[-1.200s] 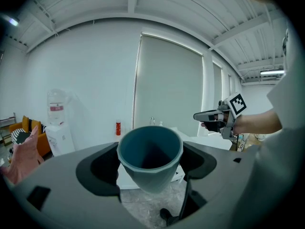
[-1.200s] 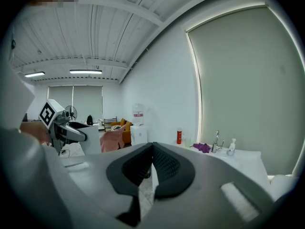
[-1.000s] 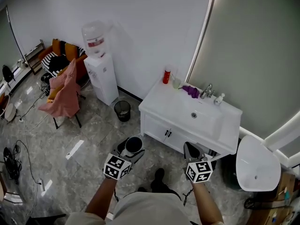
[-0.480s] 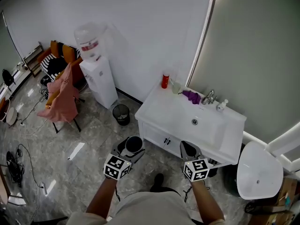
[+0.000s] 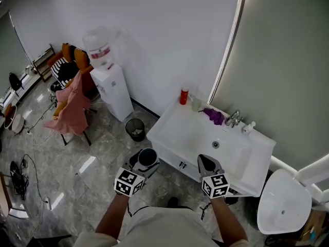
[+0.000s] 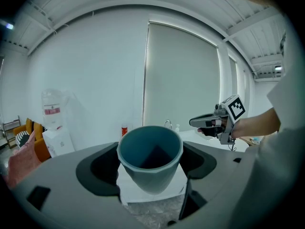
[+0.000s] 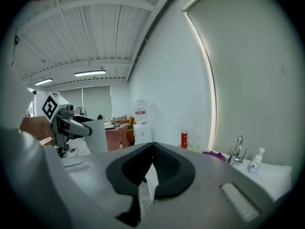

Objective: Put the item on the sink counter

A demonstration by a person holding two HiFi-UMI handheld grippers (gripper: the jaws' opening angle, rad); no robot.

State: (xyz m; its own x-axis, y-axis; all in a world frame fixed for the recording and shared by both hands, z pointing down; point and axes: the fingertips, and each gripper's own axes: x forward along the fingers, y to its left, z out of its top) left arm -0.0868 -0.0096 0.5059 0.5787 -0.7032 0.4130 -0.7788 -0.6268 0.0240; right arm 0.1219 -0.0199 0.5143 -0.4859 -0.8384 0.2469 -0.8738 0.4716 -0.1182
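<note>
Figure: carry step, judged. Left tool (image 5: 146, 161) pinches upright teal cup (image 5: 147, 157) by its sides, over floor (image 5: 103, 153), short of sink tabletop (image 5: 174, 123). Right tool (image 5: 208, 164) pressed together, empty. Next move: reach bare tabletop left of basin (image 5: 205, 138), lower cup, spread jaws.

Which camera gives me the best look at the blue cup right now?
Left gripper view: the blue cup sits centred between the left tongs, mouth facing the camera. Head view shows only its rim from above. Right gripper view shows a pale shape by those tongs, unclear.
</note>
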